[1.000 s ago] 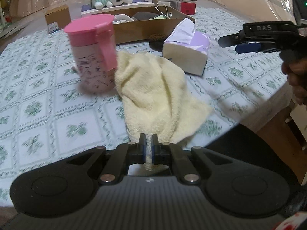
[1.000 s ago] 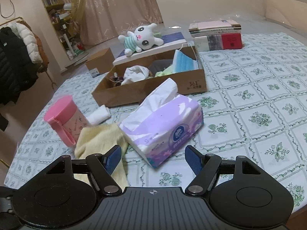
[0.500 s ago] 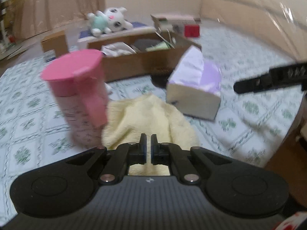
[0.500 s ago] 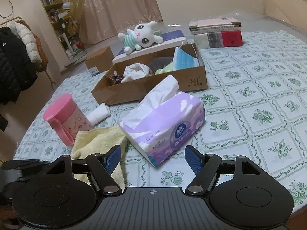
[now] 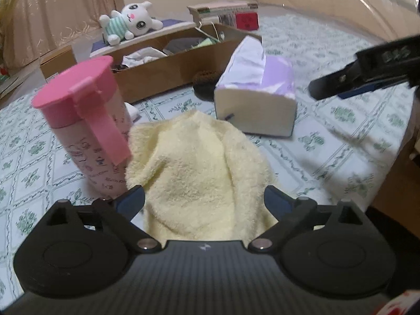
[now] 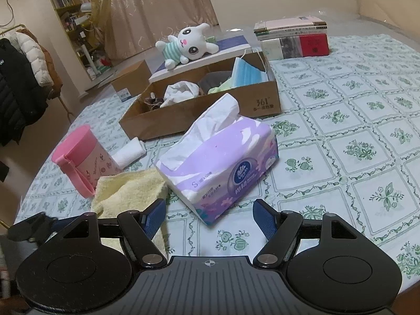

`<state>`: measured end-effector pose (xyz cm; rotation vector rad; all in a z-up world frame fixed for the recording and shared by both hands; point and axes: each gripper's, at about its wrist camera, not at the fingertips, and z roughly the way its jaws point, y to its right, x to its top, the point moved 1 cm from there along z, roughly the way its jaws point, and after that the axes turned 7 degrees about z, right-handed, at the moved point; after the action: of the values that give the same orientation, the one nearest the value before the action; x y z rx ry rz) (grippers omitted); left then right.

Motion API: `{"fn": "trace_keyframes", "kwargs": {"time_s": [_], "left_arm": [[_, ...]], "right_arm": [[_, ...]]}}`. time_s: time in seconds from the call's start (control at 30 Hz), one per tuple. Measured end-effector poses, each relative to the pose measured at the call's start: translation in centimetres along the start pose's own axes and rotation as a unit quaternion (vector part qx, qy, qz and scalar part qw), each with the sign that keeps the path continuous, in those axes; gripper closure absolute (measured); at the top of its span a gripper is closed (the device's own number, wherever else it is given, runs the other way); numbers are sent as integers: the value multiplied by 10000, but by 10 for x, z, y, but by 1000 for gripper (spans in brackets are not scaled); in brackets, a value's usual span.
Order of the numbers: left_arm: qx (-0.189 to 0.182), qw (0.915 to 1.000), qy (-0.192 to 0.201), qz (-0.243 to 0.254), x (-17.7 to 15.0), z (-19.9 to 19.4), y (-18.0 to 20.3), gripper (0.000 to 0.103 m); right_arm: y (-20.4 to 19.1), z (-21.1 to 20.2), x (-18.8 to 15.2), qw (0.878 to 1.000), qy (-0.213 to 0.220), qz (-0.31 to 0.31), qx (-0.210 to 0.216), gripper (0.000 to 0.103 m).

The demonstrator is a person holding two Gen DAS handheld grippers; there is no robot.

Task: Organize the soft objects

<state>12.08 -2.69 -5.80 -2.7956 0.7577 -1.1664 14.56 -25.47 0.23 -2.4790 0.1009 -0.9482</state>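
L gripper (image 5: 204,201) jaws apart w/ fluffy pale-yellow towel (image 5: 199,168) heaped between them beside pink lidded cup (image 5: 86,128); R gripper (image 6: 209,218) also apart, empty; re-pinch a thick fold, lift clear of cup.

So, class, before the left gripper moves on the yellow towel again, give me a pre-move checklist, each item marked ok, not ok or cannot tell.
1. left gripper open, jaws spread either side of the yellow towel: ok.
2. Towel free of any grip: ok, neither gripper pinches it.
3. Towel clear of the pink cup: not ok, its left edge lies against the cup, so a pull might tip it.
4. Towel clear of the tissue pack: cannot tell, the edges look very close.
5. right gripper open and empty: ok.
6. Room in the cardboard box for the towel: cannot tell, it already holds cloths and a mask.
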Motion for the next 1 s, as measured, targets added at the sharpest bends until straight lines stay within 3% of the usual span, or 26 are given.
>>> {"fn": "trace_keyframes", "kwargs": {"time_s": [0.23, 0.33, 0.5, 0.7, 1.0], "left_arm": [[46, 9990, -430, -91, -4, 30, -6, 9], [-27, 9988, -452, -192, -6, 27, -8, 24], [54, 9986, -493, -165, -3, 16, -9, 85], [-141, 9991, -278, -298, 7, -9, -15, 89], [-268, 9980, 512, -263, 68, -62, -39, 89]], "right_arm": [[3, 2, 1, 10000, -6, 17, -30, 30], [3, 4, 1, 10000, -21, 17, -28, 30], [-2, 5, 0, 10000, -31, -39, 26, 30], [-8, -5, 3, 9999, 79, -112, 84, 30], [-29, -15, 37, 9953, 324, -876, 269, 30]]}}
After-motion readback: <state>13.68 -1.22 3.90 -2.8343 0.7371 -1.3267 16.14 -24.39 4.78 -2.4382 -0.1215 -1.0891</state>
